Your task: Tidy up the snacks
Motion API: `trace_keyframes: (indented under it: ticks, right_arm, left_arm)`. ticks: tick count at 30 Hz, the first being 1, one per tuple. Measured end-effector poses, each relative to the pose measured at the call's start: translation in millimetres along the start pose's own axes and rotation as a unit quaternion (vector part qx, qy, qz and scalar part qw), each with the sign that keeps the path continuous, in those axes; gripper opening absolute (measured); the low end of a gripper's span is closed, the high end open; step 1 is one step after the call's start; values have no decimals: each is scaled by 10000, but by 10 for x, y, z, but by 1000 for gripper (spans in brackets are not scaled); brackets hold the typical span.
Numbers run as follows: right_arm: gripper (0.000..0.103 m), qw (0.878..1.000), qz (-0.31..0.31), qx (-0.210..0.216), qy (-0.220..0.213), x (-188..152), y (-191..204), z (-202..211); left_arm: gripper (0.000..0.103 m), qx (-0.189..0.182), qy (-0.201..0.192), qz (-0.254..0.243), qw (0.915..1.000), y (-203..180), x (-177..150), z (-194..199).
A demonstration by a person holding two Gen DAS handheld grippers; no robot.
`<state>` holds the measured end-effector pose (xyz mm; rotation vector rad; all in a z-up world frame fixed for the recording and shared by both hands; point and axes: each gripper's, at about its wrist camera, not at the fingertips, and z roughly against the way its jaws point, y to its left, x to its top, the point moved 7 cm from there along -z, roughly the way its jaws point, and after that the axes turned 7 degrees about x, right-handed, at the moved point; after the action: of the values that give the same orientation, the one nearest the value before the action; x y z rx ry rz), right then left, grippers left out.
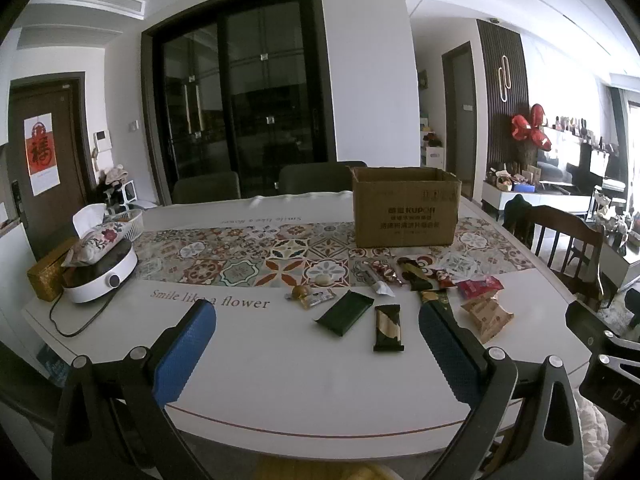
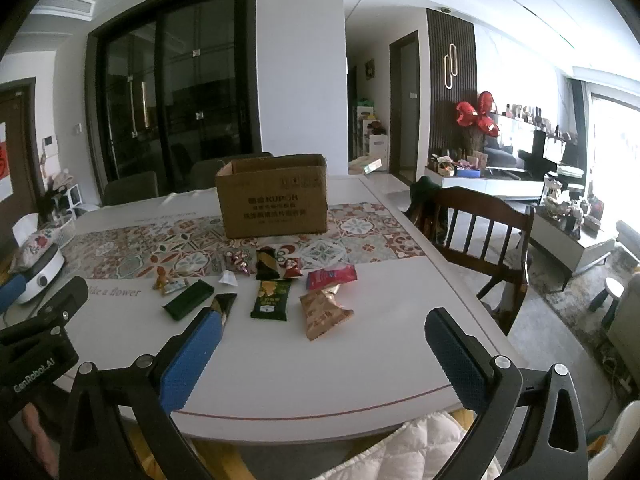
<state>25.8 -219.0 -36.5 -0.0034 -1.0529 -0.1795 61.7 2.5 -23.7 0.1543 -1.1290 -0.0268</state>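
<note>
Several wrapped snacks lie loose on the white table (image 1: 280, 360) in front of an open cardboard box (image 1: 405, 213) (image 2: 274, 200). Among them are a dark green packet (image 1: 345, 312) (image 2: 188, 299), a black-and-gold bar (image 1: 388, 327), a green bag (image 2: 271, 300), a tan bag (image 1: 486, 316) (image 2: 325, 312) and a red packet (image 1: 479, 286) (image 2: 331, 275). My left gripper (image 1: 318, 322) hovers open over the near table, short of the snacks, nothing between its blue pads. My right gripper (image 2: 324, 326) is also open and empty, just before the tan bag.
A patterned runner (image 1: 248, 256) crosses the table under the box. At the far left stand a white round appliance (image 1: 102, 276) with a floral tissue pouch, a gold box (image 1: 46, 280) and a white basket (image 1: 128, 222). A wooden chair (image 2: 476, 232) stands at the table's right side.
</note>
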Motion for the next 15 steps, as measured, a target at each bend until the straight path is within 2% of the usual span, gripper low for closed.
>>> trace_keyframes:
  ticks: [15]
  right_arm:
    - [103,10000,4,0,-16,3,-9,-4]
  left_arm:
    - [103,-10,-21,29,10000,-5,-7,2]
